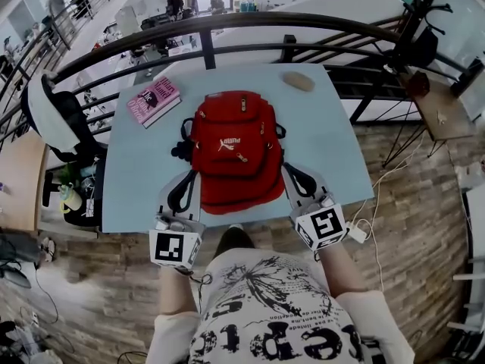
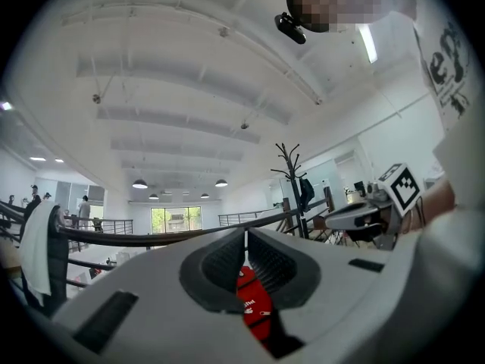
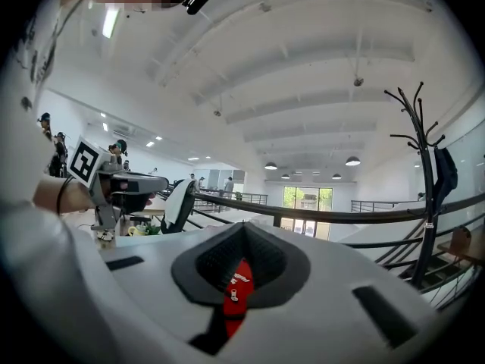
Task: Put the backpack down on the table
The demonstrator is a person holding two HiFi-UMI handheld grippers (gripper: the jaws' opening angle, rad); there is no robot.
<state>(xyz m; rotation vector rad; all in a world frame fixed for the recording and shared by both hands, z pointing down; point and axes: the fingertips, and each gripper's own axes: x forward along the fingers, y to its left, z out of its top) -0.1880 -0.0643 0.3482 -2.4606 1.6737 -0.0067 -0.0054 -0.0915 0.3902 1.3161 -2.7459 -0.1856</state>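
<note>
Left gripper (image 2: pixel 245 241): jaws clenched, tips meeting along a single seam, with nothing seen pinched between the tips. Red fabric with white print showed through the hollow below the closed tips.

Right gripper (image 3: pixel 242 233): jaws likewise clenched tip to tip and empty at the seam. Red fabric and a small zip pull were visible through the hollow beneath.

Position of both, per the head view: the grippers pointed away from the person, one at each near corner of the backpack (image 1: pixel 231 150), left gripper at its near left corner and right gripper at its near right corner. The jaw ends overlapped the bag's outline. Whether they touched it could not be determined.

Backpack: red, with black straps showing at both sides. It lay flat on the table (image 1: pixel 333 142), front pockets up and centred between the two grippers. Its top end pointed toward the far edge and its lower end reached the near edge.

Other items on the table: a pink book (image 1: pixel 154 101) at the far left corner and a tan oval object (image 1: pixel 298 81) near the far right corner, both well apart from the backpack.

Surroundings: a dark curved railing (image 1: pixel 227 29) ran behind the table, and a wood-patterned floor (image 1: pixel 409 226) lay beneath it.
</note>
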